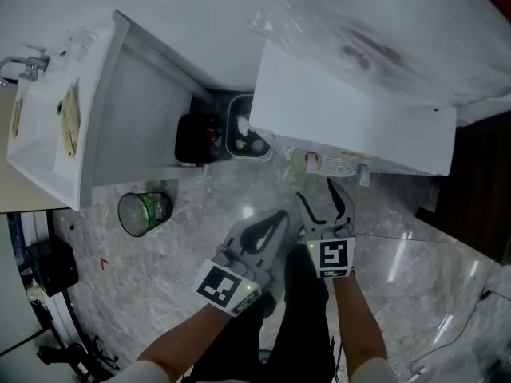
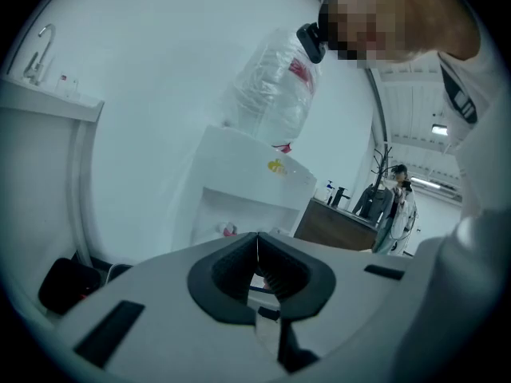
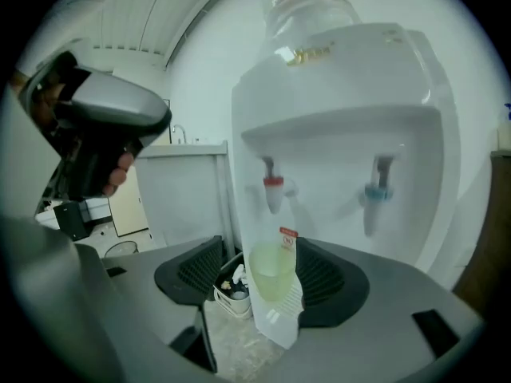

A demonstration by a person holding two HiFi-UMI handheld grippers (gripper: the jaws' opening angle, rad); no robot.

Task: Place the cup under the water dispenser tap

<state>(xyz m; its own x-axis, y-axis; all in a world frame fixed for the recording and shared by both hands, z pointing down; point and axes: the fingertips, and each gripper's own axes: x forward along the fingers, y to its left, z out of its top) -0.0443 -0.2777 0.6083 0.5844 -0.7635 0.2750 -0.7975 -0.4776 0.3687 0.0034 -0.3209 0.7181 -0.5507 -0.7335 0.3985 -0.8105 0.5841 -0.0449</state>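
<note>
The white water dispenser [image 1: 351, 118], topped by an inverted bottle [image 2: 275, 86], was seen against the wall. A white cabinet [image 1: 72, 118] was set beside it, and a black bin [image 1: 198, 138], a white bin [image 1: 243, 134] and a mesh bin [image 1: 145, 212] were stood on the marbled floor [image 1: 415, 262]. The left tongs [image 1: 275, 218] were held short of the dispenser, their jaws pressed together with nothing between them. The right tongs [image 1: 323, 202] were pointed at the dispenser's front and spread wide. The cup [image 3: 271, 270], pale, translucent and wrapped in a thin clear sleeve with a red label, was found between those spread jaws, nearer the right jaw than the left. It was placed roughly below the red tap [image 3: 273, 190], with the blue tap [image 3: 375, 194] well off to its right. Whether the sleeve touched the right jaw, and what the cup rested on, could not be told. The cup was judged light, thin-walled and easily crushed, and the sleeve slippery. A gentle hold across the mid-wall, just below the rim, was judged safest.
</note>
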